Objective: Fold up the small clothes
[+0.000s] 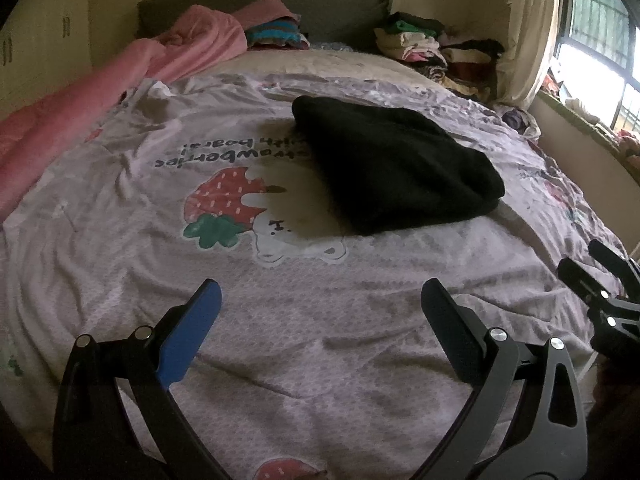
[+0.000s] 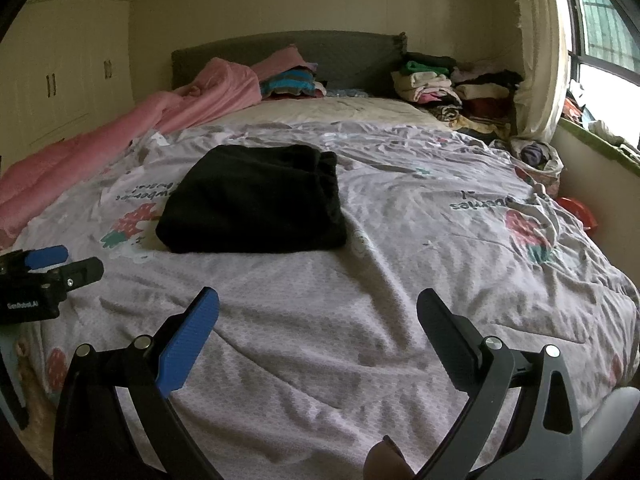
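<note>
A black garment (image 1: 396, 166) (image 2: 256, 200) lies folded into a compact block in the middle of the bed. My left gripper (image 1: 320, 292) hovers open over the near part of the bedspread, well short of the garment, with nothing between its fingers. My right gripper (image 2: 318, 300) is open too and empty, also short of the garment, which lies ahead and to its left. Each gripper shows at the edge of the other's view: the right gripper (image 1: 592, 268) at the far right, the left gripper (image 2: 64, 262) at the far left.
The bedspread (image 1: 120, 240) is pale lilac with strawberry prints and wrinkled. A pink quilt (image 1: 100, 92) runs along the left side. Stacks of folded clothes (image 2: 452, 84) sit at the back right by the grey headboard (image 2: 352, 52). A window (image 2: 604, 40) and curtain lie right.
</note>
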Tool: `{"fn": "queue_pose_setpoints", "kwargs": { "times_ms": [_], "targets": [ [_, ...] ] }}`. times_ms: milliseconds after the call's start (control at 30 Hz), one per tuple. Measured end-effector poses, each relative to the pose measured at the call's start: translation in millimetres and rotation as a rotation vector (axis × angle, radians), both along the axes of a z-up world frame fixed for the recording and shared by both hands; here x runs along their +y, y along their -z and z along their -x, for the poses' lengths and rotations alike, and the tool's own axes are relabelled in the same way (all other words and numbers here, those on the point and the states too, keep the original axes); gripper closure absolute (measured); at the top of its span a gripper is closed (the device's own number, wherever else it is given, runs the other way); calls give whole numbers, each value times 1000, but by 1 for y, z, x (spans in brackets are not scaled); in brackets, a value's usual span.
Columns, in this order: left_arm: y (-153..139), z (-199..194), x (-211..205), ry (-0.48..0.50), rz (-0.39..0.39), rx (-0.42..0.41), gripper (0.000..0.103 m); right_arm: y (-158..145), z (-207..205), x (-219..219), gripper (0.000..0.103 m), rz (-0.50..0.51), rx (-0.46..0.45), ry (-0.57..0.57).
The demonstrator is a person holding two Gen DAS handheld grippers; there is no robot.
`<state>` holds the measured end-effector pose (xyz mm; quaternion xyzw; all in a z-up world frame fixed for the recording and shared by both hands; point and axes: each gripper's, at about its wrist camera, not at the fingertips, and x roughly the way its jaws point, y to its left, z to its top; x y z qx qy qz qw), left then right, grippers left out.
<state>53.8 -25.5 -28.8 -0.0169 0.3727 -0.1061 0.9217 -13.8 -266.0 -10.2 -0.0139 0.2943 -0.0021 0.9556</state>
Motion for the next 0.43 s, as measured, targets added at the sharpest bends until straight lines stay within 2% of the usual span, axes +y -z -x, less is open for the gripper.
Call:
{"fn": "queue_pose_setpoints", "kwargs": {
  "times_ms": [133,200,300,333,367,433],
  "targets": [
    [4,-4,8,-13,30,39,9,-2,6,-20,5,-8,-9,86],
    [5,-15,23,-43,50,76,9,-5,14,-46,5,-24,-23,181],
    [7,-50,76,-129,85,157,9,-5,34,-115,5,-14,-24,403],
    [8,-64,104,-192,85,170,9,-2,45,-151,4,2,-13,517],
    [9,-72,120,-217,83,181,9,2,54,-180,4,13,2,608],
    [13,-97,175,-334,39,210,9,13,81,-248,4,22,58,824]
  ]
}}
